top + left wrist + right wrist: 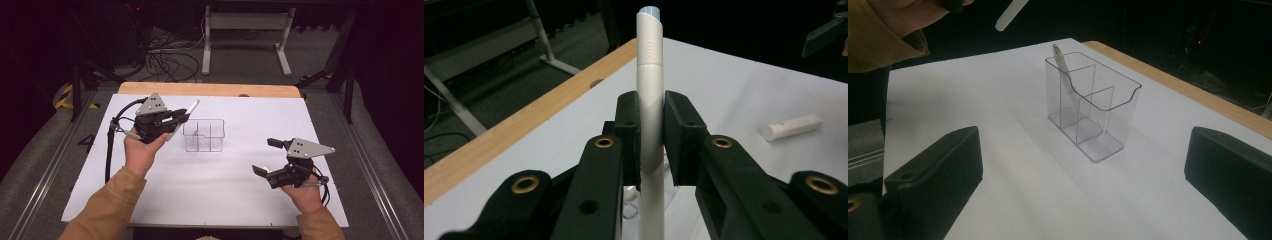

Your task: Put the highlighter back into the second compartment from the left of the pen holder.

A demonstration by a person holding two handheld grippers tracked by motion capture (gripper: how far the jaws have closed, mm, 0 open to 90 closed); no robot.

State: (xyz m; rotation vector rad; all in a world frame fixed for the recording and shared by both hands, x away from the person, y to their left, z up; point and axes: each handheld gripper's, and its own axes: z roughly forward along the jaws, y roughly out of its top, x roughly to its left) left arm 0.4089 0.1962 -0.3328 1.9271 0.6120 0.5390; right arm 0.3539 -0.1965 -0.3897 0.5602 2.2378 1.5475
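My left gripper is shut on a slim white pen with a pale blue tip, held off the table to the left of a clear plastic organizer. In the left gripper view the pen stands upright between the pads. The organizer has three compartments, and a thin whitish stick leans in its far corner one. My right gripper hovers wide open to the right of the organizer, nothing between its jaws.
A short white tube lies flat on the white table cover. A wooden table edge runs along the far side. Beyond it are cables and a stand's legs on the floor.
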